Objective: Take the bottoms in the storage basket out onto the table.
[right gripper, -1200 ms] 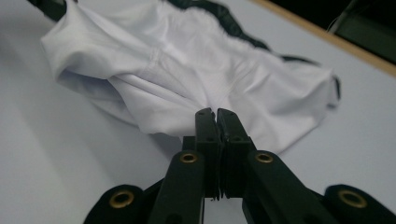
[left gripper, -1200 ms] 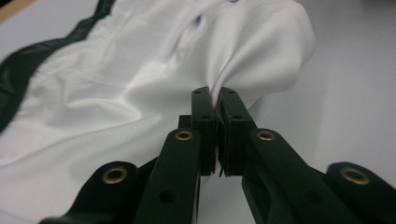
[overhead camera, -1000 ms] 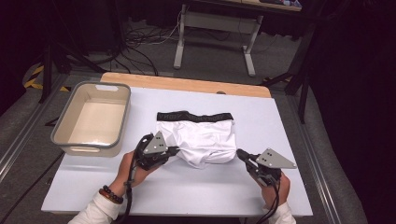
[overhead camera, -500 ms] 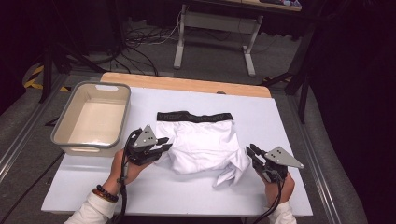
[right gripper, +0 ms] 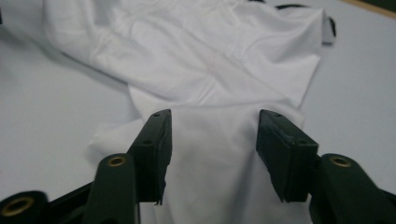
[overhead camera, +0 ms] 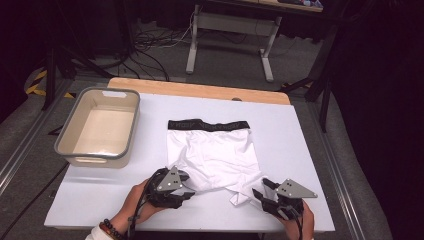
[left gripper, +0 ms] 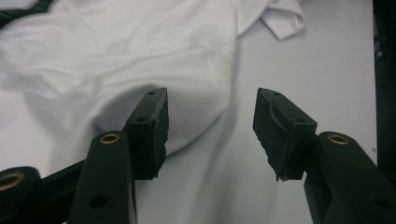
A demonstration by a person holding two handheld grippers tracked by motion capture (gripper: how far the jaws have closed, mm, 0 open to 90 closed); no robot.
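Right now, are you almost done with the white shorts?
Partly. The shorts lie spread on the table, black waistband at the far end, so the laying out looks done. The left gripper and right gripper have just been opening at the two leg hems, with nothing pinched. The right hem is still rumpled. Any folding, or use of the bin, is left.
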